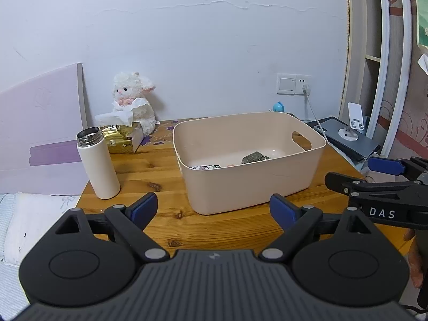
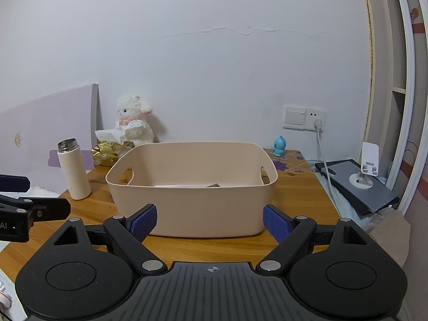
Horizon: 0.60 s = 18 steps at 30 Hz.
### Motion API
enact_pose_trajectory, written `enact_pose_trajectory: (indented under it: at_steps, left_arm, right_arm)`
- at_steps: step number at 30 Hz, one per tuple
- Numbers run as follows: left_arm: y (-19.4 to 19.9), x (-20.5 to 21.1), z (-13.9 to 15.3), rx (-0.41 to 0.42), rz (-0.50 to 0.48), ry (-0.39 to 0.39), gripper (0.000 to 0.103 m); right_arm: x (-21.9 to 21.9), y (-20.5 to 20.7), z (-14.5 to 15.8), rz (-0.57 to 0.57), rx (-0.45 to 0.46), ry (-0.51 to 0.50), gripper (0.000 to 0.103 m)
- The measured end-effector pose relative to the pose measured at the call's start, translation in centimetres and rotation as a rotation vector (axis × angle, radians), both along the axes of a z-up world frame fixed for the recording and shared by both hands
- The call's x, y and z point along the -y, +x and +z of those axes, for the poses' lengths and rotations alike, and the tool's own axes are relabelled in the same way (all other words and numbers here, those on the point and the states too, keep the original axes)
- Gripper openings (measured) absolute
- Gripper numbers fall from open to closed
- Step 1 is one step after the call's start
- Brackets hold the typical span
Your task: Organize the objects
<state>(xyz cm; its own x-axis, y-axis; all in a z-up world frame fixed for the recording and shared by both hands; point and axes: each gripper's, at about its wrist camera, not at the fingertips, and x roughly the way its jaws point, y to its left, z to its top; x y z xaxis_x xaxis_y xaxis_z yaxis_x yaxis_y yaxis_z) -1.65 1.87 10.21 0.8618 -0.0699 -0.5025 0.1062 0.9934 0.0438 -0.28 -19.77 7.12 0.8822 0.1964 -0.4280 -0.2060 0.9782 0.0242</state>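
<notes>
A beige plastic bin (image 1: pixel 240 187) with cut-out handles stands on the wooden table (image 1: pixel 149 171). Inside it lie a grey-green lump (image 1: pixel 254 157) and some small printed items (image 1: pixel 206 167). My left gripper (image 1: pixel 212 210) hovers open and empty just in front of the bin's near wall. In the left wrist view my right gripper (image 1: pixel 347 171) appears at the right, open, beside the bin. The right wrist view faces the bin (image 2: pixel 192 206) squarely, with my right gripper (image 2: pixel 210 220) open and empty before it. My left gripper (image 2: pixel 49 195) shows at the left edge.
A white bottle (image 1: pixel 97 163) with no cap stands left of the bin. Behind it are a gold tissue pack (image 1: pixel 120 139) and a plush lamb (image 1: pixel 133 99). A blue figurine (image 2: pixel 279 145), a white phone stand (image 2: pixel 366 171) on a dark tablet, and a plugged-in cable sit at the back right.
</notes>
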Motion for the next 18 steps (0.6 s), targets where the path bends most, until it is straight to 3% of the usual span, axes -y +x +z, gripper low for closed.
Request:
enact_pose_trajectory:
  at_steps: [18]
  left_arm:
    - [0.14, -0.36, 0.30, 0.002, -0.004, -0.002, 0.091]
  right_arm:
    - [-0.23, 0.82, -0.96, -0.002, -0.023, -0.011, 0.088]
